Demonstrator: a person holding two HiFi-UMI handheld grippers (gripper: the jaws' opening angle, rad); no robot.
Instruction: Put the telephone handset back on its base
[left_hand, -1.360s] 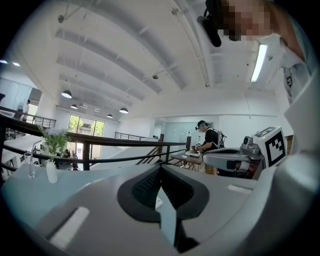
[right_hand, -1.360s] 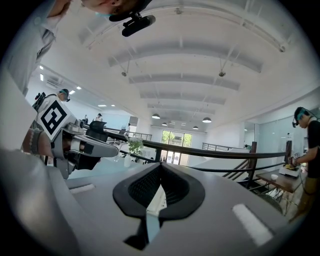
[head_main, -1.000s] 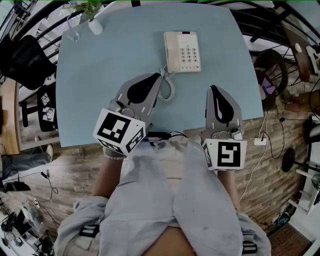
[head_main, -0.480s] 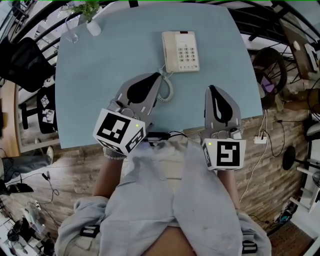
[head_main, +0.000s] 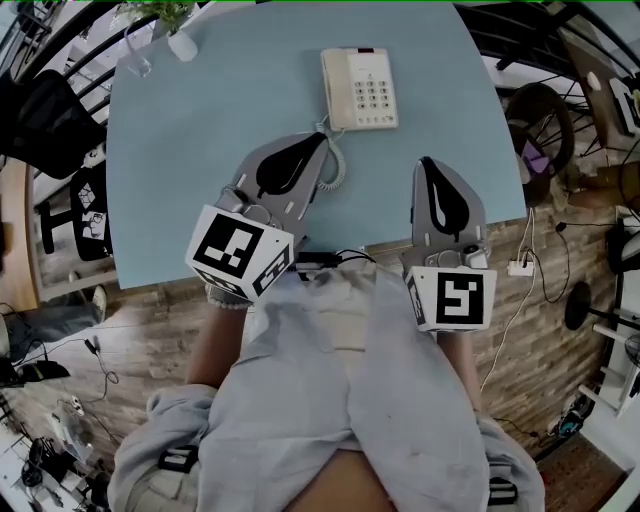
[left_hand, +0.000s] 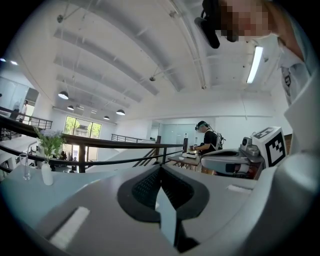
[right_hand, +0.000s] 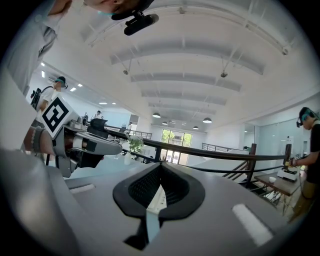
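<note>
A cream telephone (head_main: 360, 88) with a keypad stands at the far middle of the pale blue table (head_main: 190, 180). Its handset (head_main: 333, 90) lies along the left side of the base. The coiled cord (head_main: 334, 168) curls down from the phone's near left corner. My left gripper (head_main: 322, 140) is shut and empty, its tip beside the cord just short of the phone. My right gripper (head_main: 428, 162) is also shut and empty, over the table's near right part. In both gripper views the jaws (left_hand: 161, 167) (right_hand: 160, 165) meet with nothing between them, and each view tilts up toward the ceiling.
A white vase with a plant (head_main: 180, 38) and a glass (head_main: 137, 62) stand at the far left corner. A black cable (head_main: 322, 260) lies at the table's near edge. A dark chair (head_main: 45, 120) stands left, a round stool (head_main: 540, 135) right. A person works at another table (left_hand: 205, 142).
The head view has shifted a little, so the phone sits slightly higher in the picture. Both grippers stay shut in about the same places relative to the phone.
</note>
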